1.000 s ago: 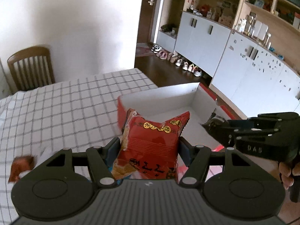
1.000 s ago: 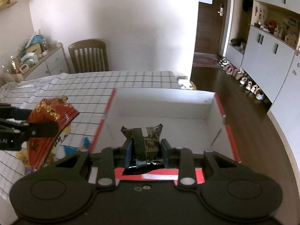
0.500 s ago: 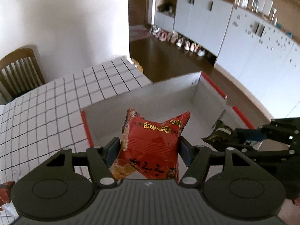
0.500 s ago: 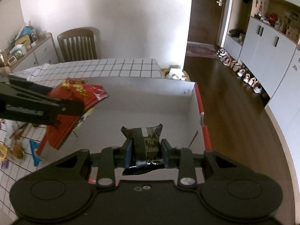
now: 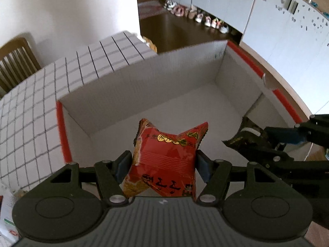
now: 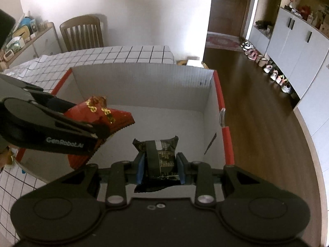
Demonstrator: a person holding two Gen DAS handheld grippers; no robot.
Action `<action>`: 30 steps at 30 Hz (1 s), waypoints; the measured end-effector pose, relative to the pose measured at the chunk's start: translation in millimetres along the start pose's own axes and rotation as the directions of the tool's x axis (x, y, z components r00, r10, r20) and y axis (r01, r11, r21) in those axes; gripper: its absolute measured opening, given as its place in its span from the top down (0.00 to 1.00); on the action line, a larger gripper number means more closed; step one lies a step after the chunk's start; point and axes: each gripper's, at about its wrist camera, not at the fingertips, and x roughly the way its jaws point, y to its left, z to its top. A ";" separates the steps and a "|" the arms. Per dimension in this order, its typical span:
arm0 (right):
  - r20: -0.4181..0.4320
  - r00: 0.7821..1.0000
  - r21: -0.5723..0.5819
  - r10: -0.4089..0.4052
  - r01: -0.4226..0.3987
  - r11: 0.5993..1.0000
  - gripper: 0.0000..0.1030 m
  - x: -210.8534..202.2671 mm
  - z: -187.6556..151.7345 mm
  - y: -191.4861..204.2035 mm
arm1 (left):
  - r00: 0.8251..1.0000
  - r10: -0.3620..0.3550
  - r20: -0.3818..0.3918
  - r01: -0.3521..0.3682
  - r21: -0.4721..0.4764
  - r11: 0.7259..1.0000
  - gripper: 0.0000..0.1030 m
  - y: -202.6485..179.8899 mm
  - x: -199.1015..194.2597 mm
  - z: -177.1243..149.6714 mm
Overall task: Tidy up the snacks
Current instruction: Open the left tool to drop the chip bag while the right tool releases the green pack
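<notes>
My left gripper [image 5: 164, 164] is shut on a puffy red snack packet [image 5: 166, 156] with gold print, held over the inside of a white cardboard box [image 5: 131, 86] with red rims. My right gripper [image 6: 158, 167] is shut on a small black snack packet [image 6: 160, 156], also above the box's white floor [image 6: 164, 121]. In the right wrist view the left gripper [image 6: 96, 129] comes in from the left with the red packet [image 6: 98, 113]. In the left wrist view the right gripper [image 5: 255, 142] enters from the right with the black packet [image 5: 246, 138].
The box stands at the corner of a table under a white checked cloth [image 5: 30, 111]. A wooden chair [image 6: 82, 33] stands behind the table. Dark wood floor [image 6: 257, 113], white cabinets [image 6: 298, 47] and a row of shoes lie to the right.
Both grippers have moved forward and down over the box, each keeping its packet. The left one came from over the cloth to over the box interior, closer to the right one.
</notes>
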 end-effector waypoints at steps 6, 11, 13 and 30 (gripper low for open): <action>-0.029 0.999 -0.015 0.012 -0.012 1.000 0.69 5.6 -1.1 -1.5 | 1.000 0.000 -0.010 0.000 -0.014 1.000 0.33 -2.5 3.5 -4.9; -0.043 0.999 -0.016 0.019 -0.019 1.000 0.66 8.1 -1.4 -3.9 | 1.000 -0.021 -0.005 0.021 -0.036 0.999 0.32 -2.4 3.0 -5.9; -0.047 0.998 -0.014 0.029 -0.029 0.999 0.63 7.1 -1.5 -4.8 | 1.000 -0.029 0.004 0.029 -0.047 0.998 0.32 -0.2 -0.5 -7.5; 0.031 0.999 -0.016 0.040 -0.040 0.999 0.42 -32.3 -5.7 -13.2 | 0.991 -0.056 0.122 0.068 -0.095 0.993 0.31 13.5 -53.7 -25.3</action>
